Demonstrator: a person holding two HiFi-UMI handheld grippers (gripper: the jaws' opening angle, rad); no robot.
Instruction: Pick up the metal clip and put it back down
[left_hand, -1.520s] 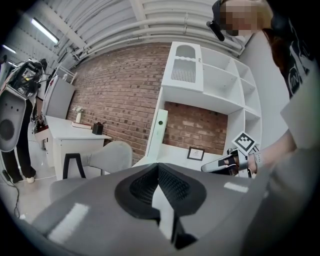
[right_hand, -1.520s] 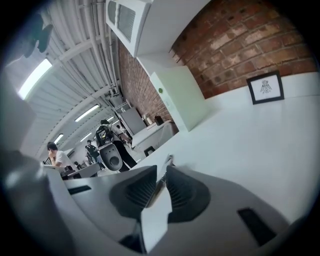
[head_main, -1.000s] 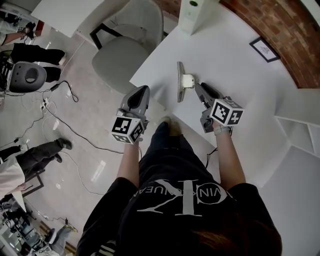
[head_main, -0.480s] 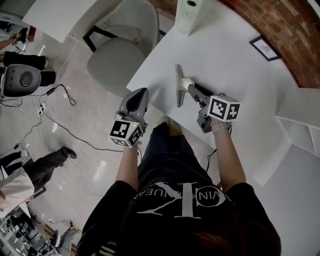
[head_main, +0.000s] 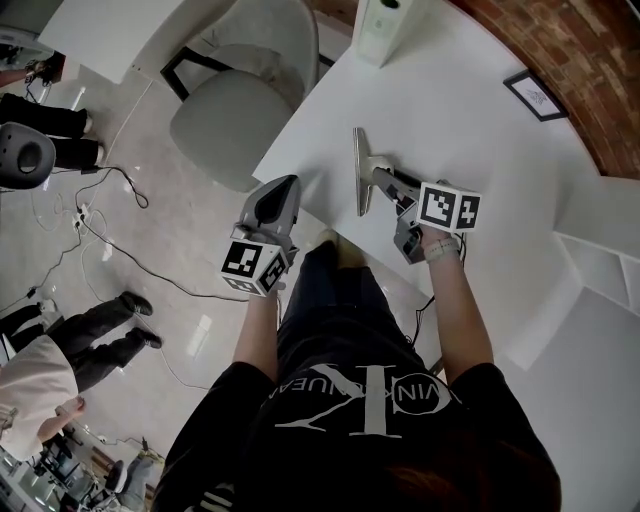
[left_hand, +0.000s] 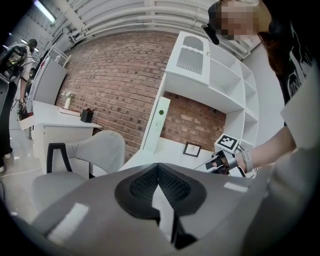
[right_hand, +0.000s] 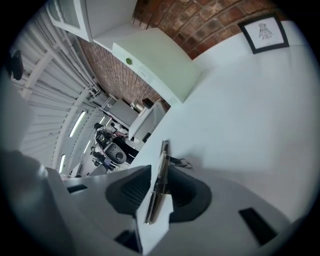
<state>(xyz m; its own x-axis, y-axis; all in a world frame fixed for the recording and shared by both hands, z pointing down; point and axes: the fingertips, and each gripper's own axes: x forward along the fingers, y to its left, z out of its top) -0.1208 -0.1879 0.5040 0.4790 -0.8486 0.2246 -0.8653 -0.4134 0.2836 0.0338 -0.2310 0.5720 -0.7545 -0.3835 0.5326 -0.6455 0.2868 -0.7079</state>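
Note:
The metal clip (head_main: 359, 170) is a long silver bar with a handle, lying near the front edge of the white table (head_main: 470, 120). My right gripper (head_main: 386, 178) reaches it from the right and is shut on its handle. In the right gripper view the clip (right_hand: 163, 150) stands on edge between the two dark pads of that gripper (right_hand: 160, 187). My left gripper (head_main: 285, 183) hovers off the table's front corner, left of the clip, shut and holding nothing. In the left gripper view its pads (left_hand: 145, 182) meet at the tip.
A grey chair (head_main: 240, 90) stands left of the table. A white box with a green dot (head_main: 380, 30) is at the table's far end, and a small framed picture (head_main: 530, 97) lies far right. Cables (head_main: 110, 180) and people's legs (head_main: 90, 330) are on the floor to the left.
My right gripper has slid forward and left onto the clip's handle and shut on it. The left gripper has barely moved.

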